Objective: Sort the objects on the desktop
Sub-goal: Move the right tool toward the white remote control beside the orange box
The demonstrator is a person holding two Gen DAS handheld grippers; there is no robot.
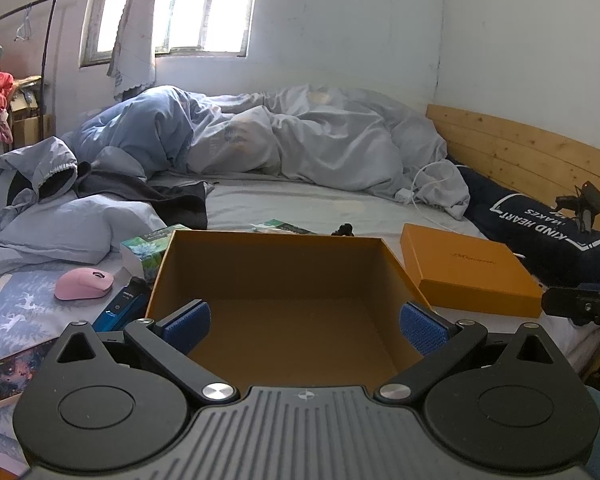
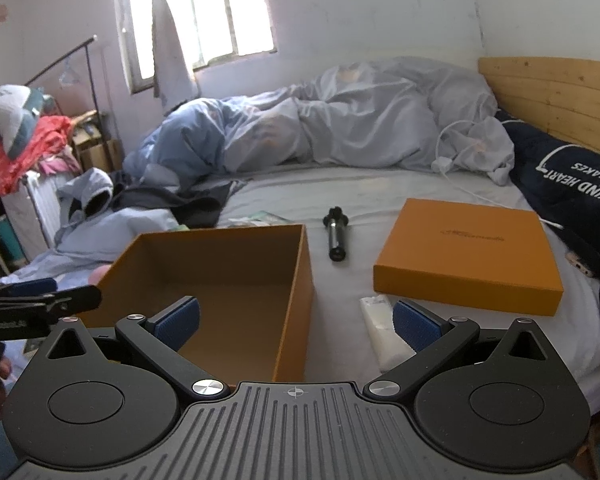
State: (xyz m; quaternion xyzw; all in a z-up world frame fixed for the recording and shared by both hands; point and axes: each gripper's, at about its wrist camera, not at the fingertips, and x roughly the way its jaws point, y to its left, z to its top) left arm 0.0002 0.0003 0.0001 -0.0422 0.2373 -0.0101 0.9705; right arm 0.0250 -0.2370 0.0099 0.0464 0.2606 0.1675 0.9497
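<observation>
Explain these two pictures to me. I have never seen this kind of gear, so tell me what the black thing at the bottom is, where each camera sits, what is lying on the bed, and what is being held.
There is no robot: a person carries a two-finger tool in each hand, with a camera looking along its fingers.

The left wrist view shows the left hand-held gripper, open, holding nothing. The right wrist view shows the right hand-held gripper, also open and empty.

On the bed are an open orange box, its lid, a pink mouse, a blue shaver, a tissue box, a phone, a black cylindrical tool and a white packet.
</observation>
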